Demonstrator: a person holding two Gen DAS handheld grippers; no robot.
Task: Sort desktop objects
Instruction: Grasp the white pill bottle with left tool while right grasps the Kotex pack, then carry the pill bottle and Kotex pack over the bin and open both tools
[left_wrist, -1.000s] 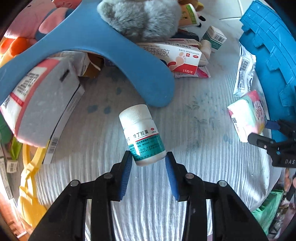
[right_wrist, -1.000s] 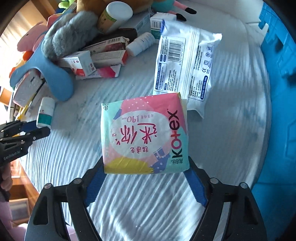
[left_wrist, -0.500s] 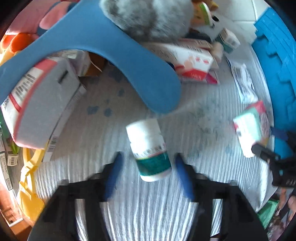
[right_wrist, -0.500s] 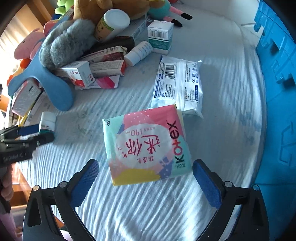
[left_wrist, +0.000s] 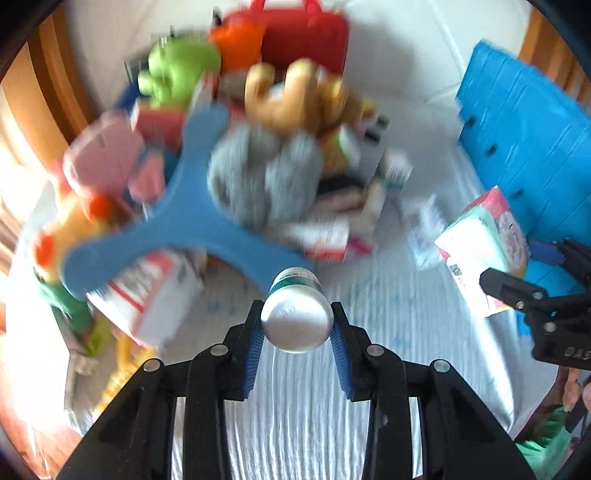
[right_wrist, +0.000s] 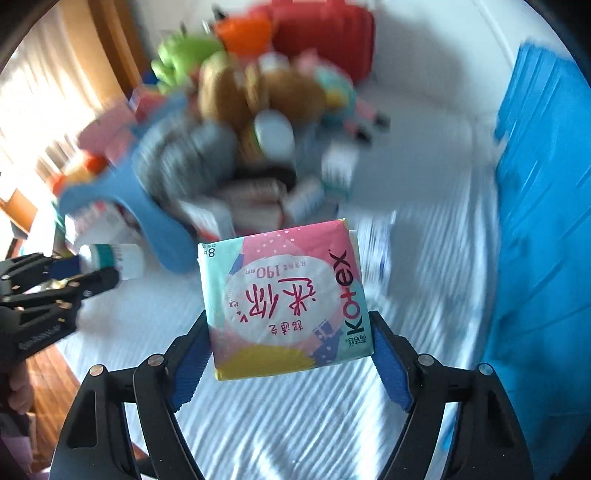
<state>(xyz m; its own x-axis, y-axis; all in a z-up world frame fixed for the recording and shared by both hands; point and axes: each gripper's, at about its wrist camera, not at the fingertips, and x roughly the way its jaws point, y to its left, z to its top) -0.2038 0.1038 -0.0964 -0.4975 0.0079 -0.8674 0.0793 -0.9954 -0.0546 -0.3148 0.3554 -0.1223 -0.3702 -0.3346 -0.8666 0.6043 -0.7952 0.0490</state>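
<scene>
Above the white-covered bench (left_wrist: 303, 424), my left tongs (left_wrist: 295, 332) clamp a medicine bottle (left_wrist: 295, 321); my right tongs (right_wrist: 291, 350), jaws just closing, squeeze a Kotex pack (right_wrist: 284, 299).

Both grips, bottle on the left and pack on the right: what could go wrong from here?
1. The bottle is pinched only at its round base by the left gripper; it could pivot or slip out.
2. The soft pack sits between the right gripper jaws, which just closed on its lower part; it may sag or slide free.
</scene>
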